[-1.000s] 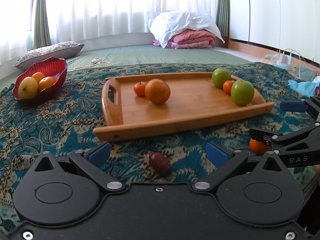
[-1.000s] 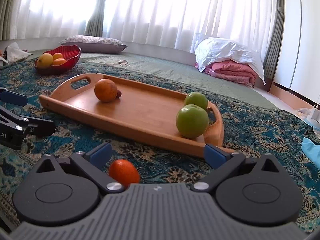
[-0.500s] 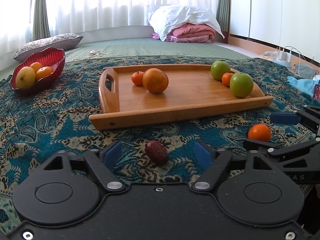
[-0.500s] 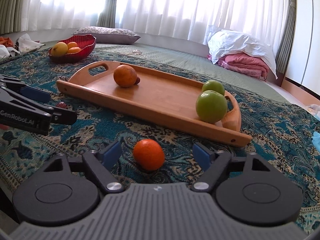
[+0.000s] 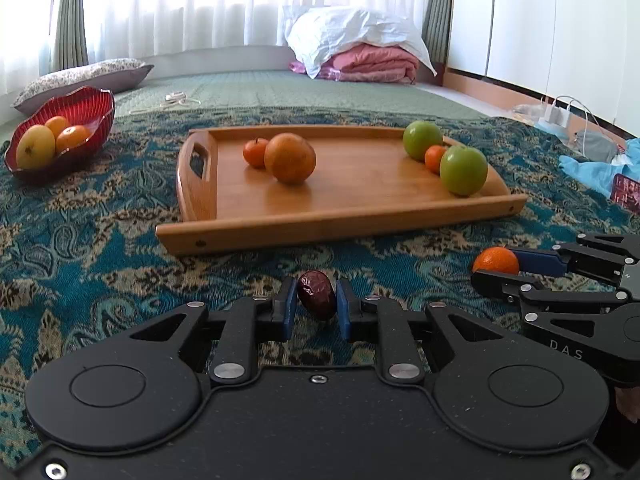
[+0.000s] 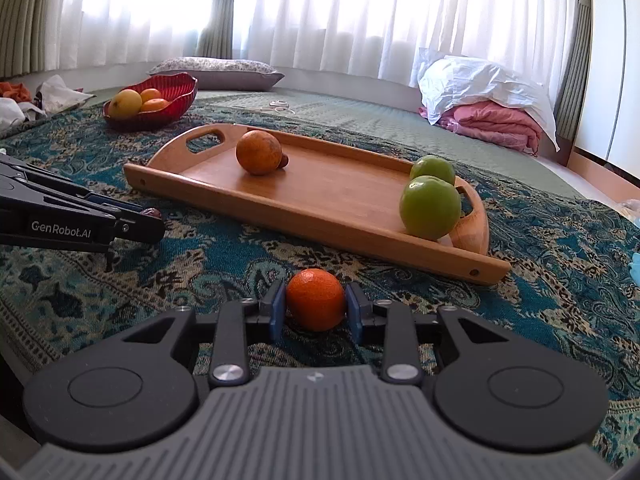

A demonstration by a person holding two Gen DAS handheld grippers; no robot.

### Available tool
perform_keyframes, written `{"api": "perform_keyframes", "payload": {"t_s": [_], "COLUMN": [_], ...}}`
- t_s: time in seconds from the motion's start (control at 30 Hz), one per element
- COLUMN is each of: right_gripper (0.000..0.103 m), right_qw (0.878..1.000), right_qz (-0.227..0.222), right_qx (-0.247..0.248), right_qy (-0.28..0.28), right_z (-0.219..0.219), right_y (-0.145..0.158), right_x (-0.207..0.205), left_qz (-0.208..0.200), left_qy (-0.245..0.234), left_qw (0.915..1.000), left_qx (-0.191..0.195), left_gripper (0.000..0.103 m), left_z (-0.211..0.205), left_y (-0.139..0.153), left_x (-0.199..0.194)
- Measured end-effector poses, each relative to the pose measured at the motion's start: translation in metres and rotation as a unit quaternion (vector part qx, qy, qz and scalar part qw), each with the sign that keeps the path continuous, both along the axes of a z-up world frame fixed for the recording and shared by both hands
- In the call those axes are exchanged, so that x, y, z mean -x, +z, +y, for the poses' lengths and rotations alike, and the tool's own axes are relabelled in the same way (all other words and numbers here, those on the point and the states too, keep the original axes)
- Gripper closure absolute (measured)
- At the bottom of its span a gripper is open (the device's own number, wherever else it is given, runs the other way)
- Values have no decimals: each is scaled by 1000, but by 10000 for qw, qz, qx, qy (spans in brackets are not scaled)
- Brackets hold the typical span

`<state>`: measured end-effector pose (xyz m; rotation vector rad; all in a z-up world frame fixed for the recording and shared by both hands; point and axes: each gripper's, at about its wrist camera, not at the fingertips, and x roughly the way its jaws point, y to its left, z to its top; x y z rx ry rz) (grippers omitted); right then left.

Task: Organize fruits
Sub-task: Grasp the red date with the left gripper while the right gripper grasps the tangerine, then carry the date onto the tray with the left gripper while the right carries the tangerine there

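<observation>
My left gripper (image 5: pixel 317 307) is shut on a dark red date (image 5: pixel 316 294) low over the patterned blue cloth, just in front of the wooden tray (image 5: pixel 328 226). My right gripper (image 6: pixel 316 309) is shut on a small tangerine (image 6: pixel 315 299) near the tray's front right corner; it also shows in the left wrist view (image 5: pixel 495 261). The tray holds a large orange (image 5: pixel 290 157), a small tangerine (image 5: pixel 255 153), two green apples (image 5: pixel 463 169) and another small tangerine (image 5: pixel 435 158).
A red bowl (image 5: pixel 94 108) with a yellow fruit and two tangerines stands at the far left of the cloth. Blue cloth items and a charger lie at the right (image 5: pixel 592 164). A pillow and folded bedding lie behind on the green mat.
Both grippers moved back from the tray edge and closed: the left on the date, the right on the tangerine. Both were open a second ago.
</observation>
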<state>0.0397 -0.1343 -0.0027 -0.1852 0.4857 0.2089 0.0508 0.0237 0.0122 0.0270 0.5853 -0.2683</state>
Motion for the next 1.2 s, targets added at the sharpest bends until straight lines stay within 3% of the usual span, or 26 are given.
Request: {"api": "perform_keyframes", "payload": {"t_s": [0.4,1.2], "right_gripper": [66,66], "right_qw": [9979,9937], "right_qz": [-349,-5], "right_qx": [-331,-681], "right_qy": [-423,-894], "right_z": [-8,-17], "right_y": [28,27], "right_x": [-29,-96], "left_qz": [-208,163], "left_qy": [126,568], "left_qw": [9996,9982], "left_qx": [140,69], "left_gripper": [83,83], "left_z": [-15,-23], "left_y": [24,18], "left_x": [-28,-99]}}
